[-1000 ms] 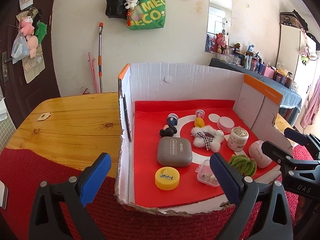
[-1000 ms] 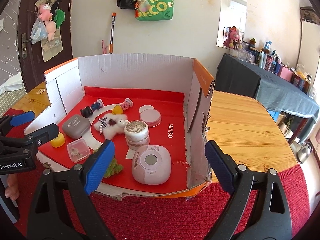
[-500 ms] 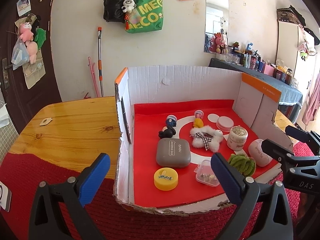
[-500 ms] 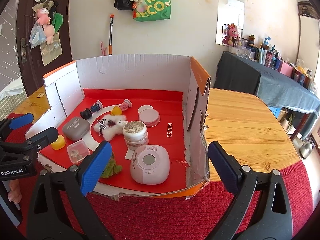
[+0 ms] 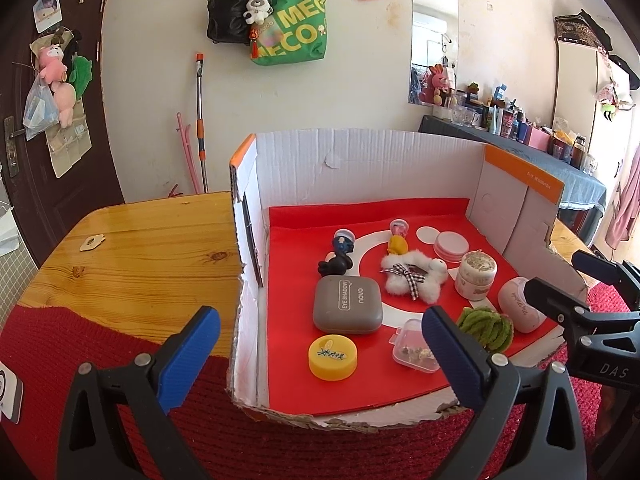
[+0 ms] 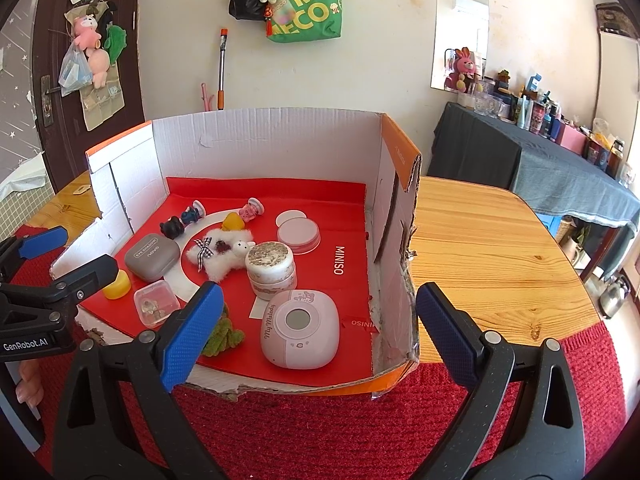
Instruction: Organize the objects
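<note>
A cut-down cardboard box (image 6: 264, 148) with a red liner stands on the wooden worktop (image 6: 480, 248), its near edge over a red knitted mat (image 6: 320, 432), and it holds every small thing. Near the box's middle lies a white fluffy plush (image 6: 224, 254) with a checked bow. Just right of the plush stands a cream jar (image 6: 270, 266); behind the jar sits a pink round tin (image 6: 298, 234) with a white disc (image 6: 291, 216) at its far side. In front of the jar lies a pink rounded case (image 6: 299, 328), close to the box's near edge. Left of the plush is a grey eyeshadow case (image 5: 347, 304); in front of that, a yellow round pot (image 5: 333, 356) and a clear plastic box (image 5: 412, 346). A green knitted piece (image 5: 486, 326) lies between the clear box and the pink case. Behind the plush stand a yellow duck (image 5: 398, 245), a pink figure (image 5: 399, 226), a blue figure (image 5: 343, 240) and a black figure (image 5: 335, 266).

The left claw (image 5: 316, 354) hangs before the box's near left corner, jaws spread wide, gripping nothing. The right claw (image 6: 316, 328) hangs before the near right corner, jaws equally wide apart and empty, the box's right wall between them
</note>
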